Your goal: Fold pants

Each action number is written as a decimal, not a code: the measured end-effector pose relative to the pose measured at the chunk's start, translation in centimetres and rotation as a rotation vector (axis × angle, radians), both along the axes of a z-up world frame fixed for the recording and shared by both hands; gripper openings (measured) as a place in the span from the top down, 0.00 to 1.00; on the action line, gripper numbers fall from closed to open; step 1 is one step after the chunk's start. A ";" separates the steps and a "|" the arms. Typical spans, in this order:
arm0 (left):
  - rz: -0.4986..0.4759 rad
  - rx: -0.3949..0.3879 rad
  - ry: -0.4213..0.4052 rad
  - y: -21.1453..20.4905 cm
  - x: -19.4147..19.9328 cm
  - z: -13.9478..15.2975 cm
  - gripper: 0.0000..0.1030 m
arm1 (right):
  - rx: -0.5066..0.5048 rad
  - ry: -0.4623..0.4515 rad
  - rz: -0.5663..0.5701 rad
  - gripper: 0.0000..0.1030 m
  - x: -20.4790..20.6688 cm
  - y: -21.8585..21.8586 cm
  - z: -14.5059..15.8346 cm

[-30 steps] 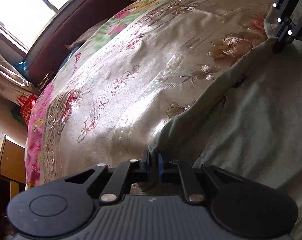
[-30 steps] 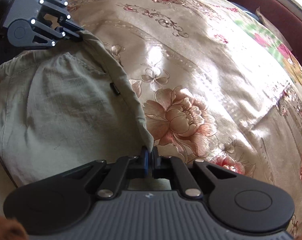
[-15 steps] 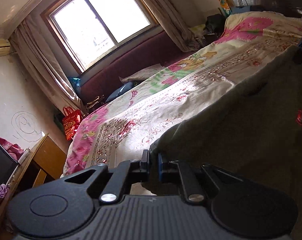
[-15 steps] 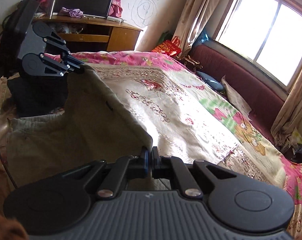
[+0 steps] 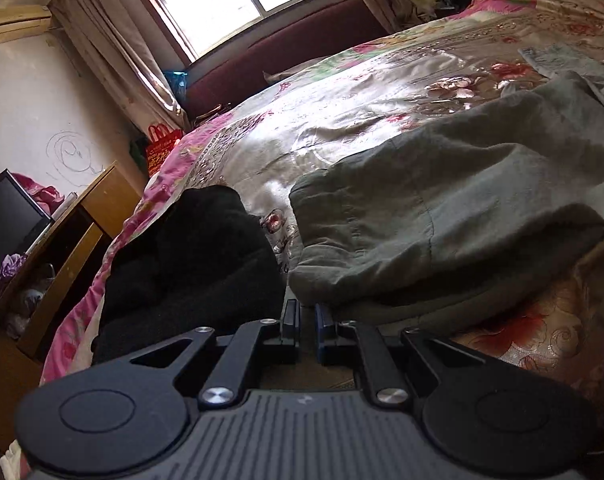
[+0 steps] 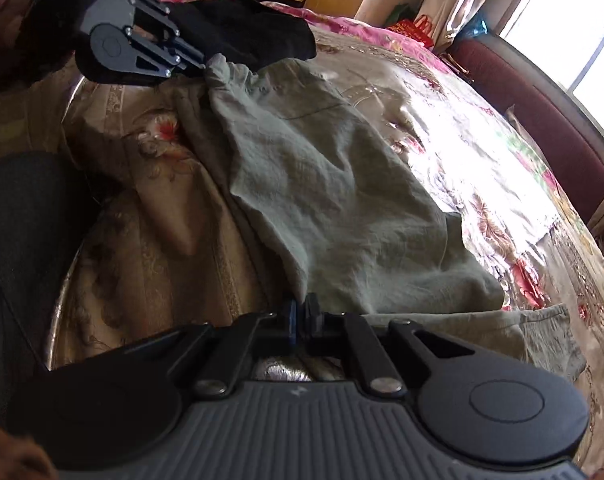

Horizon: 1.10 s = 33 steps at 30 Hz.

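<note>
Folding step in hand: pants doubled over on the bed, mid-frame. Left gripper pinched tight on a bunched corner, upper left. Right gripper pinched on the near edge, bottom middle. Next, probably: lay edges flat, then let go. Black cloth close at left; open bed toward the window.

Your left gripper: at 10 o'clock, jaws clamped, angled down | your right gripper: at 6 o'clock, jaws clamped, tilted down
</note>
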<state>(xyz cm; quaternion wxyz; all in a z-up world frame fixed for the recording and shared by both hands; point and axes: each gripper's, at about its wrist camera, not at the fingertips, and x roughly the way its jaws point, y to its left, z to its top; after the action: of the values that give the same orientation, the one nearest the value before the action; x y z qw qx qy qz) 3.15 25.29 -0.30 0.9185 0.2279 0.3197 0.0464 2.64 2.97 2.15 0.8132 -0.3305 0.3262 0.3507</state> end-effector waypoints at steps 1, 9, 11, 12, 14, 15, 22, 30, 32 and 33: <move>0.015 -0.017 -0.009 0.3 0.0 0.2 0.75 | 0.012 0.005 -0.007 0.96 0.4 0.0 0.5; -0.061 -0.046 -0.028 0.2 -2.0 1.1 0.70 | -0.021 -0.022 -0.013 0.92 0.6 0.4 1.3; -0.104 -0.046 -0.027 -0.3 -1.9 1.1 0.58 | -0.018 -0.029 -0.005 0.88 0.2 0.7 1.3; -0.116 -0.037 -0.031 -0.5 -1.6 0.9 0.46 | -0.012 -0.032 0.007 0.85 -0.1 0.9 1.5; -0.126 -0.018 -0.021 -0.5 -0.6 0.5 0.32 | -0.015 -0.043 0.034 0.76 -0.6 1.5 1.8; -0.127 -0.025 -0.014 -0.3 -0.1 0.3 0.29 | -0.016 -0.055 0.052 0.72 -0.8 1.7 1.9; -0.147 -0.116 0.067 0.7 2.4 -1.1 0.26 | -0.010 -0.094 0.175 0.69 -0.8 5.4 1.0; -0.147 -0.166 0.084 1.6 2.5 -0.3 0.58 | 0.024 -0.124 0.205 0.69 1.8 11.7 -0.8; -0.148 -0.174 0.080 1.8 2.5 0.0 0.59 | 0.010 -0.123 0.200 0.68 2.5 12.8 -1.3; -0.146 -0.175 0.076 1.9 2.5 0.1 0.60 | 0.005 -0.122 0.201 0.68 2.8 13.3 -1.6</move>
<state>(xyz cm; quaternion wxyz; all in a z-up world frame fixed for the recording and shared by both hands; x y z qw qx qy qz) 5.61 27.16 -0.17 0.9231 0.1712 0.3396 -0.0573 5.47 16.24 0.57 0.7932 -0.3803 0.2404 0.4104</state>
